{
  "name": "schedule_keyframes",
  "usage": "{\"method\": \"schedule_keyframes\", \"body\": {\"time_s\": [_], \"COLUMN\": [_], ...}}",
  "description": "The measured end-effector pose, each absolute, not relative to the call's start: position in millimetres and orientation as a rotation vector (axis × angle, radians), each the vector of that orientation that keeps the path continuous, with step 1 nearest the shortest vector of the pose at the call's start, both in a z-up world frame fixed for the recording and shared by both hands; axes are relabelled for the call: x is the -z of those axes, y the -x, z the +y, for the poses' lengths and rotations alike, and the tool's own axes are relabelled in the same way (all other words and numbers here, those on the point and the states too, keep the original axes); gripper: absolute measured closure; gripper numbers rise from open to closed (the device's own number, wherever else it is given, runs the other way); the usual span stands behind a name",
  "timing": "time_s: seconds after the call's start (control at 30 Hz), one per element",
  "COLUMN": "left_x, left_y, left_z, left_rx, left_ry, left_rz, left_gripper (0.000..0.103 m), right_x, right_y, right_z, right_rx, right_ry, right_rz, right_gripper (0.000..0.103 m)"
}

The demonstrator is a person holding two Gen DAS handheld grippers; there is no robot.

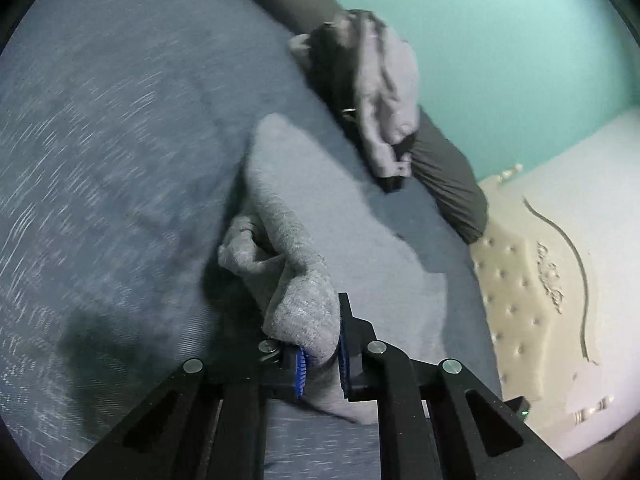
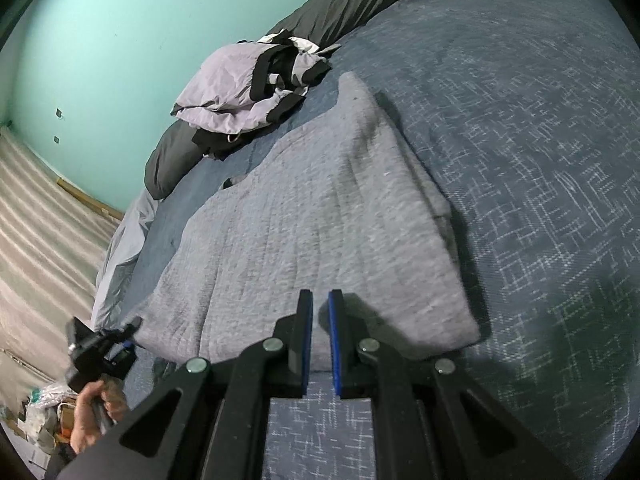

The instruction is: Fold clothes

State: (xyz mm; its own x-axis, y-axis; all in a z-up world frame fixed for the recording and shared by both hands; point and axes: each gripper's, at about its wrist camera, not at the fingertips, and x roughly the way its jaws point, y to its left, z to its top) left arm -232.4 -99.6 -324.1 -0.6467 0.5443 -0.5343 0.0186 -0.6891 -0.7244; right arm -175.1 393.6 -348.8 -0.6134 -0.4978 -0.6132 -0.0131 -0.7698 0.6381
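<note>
Grey garment (image 2: 304, 232) on bed (image 2: 520, 160) — left gripper (image 1: 322, 354) pinches its bunched corner, right gripper (image 2: 320, 312) jaws narrow, pinching its near edge. Risk: thin bite slips mid-fold — corner drops.

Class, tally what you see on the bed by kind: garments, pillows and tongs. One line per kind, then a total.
Garments: 2 (grey garment, lilac-and-black jacket)
Pillows: 1 (dark pillow)
Tongs: 2 (left tongs, right tongs)
Total: 5
</note>
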Motion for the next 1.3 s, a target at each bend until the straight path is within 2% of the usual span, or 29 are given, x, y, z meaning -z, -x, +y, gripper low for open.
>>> {"method": "schedule_keyframes", "body": {"time_s": [0.2, 0.37, 0.5, 0.63, 0.77, 0.87, 0.97, 1.03, 1.1, 1.2, 1.27, 1.3], "left_x": [273, 248, 260, 306, 320, 305, 288, 283, 283, 292, 301, 305], "left_y": [255, 275, 279, 272, 266, 259, 253, 254, 255, 255, 254, 251], "left_z": [-36, 58, 146, 217, 225, 213, 191, 175, 156, 133, 121, 117], "left_rx": [-2.366, -2.292, -2.184, -2.077, -2.062, -2.059, -2.103, -2.145, -2.182, -2.219, -2.225, -2.225], "left_ry": [1.044, 1.037, 1.081, 1.234, 1.283, 1.253, 1.226, 1.217, 1.228, 1.265, 1.294, 1.305], "left_rz": [-0.865, -0.697, -0.563, -0.36, -0.312, -0.315, -0.274, -0.269, -0.269, -0.277, -0.285, -0.287], "left_gripper": [0.091, 0.091, 0.091, 0.091, 0.091, 0.088, 0.082, 0.08, 0.08, 0.08, 0.08, 0.08], "right_x": [351, 350, 352, 356, 358, 354, 350, 346, 343, 335, 331, 330], "right_y": [168, 160, 155, 152, 150, 152, 156, 160, 166, 174, 179, 180], "right_z": [416, 438, 455, 473, 482, 477, 471, 466, 459, 451, 446, 443], "right_rx": [2.445, 2.449, 2.452, 2.454, 2.438, 2.415, 2.38, 2.357, 2.326, 2.294, 2.304, 2.308], "right_ry": [-1.185, -1.158, -1.14, -1.136, -1.128, -1.106, -1.076, -1.052, -1.024, -0.97, -0.956, -0.964], "right_rz": [-0.946, -1.012, -1.063, -1.112, -1.142, -1.119, -1.131, -1.139, -1.149, -1.157, -1.136, -1.123], "right_gripper": [0.096, 0.096, 0.096, 0.096, 0.096, 0.095, 0.094, 0.087, 0.067, 0.063, 0.05, 0.048]}}
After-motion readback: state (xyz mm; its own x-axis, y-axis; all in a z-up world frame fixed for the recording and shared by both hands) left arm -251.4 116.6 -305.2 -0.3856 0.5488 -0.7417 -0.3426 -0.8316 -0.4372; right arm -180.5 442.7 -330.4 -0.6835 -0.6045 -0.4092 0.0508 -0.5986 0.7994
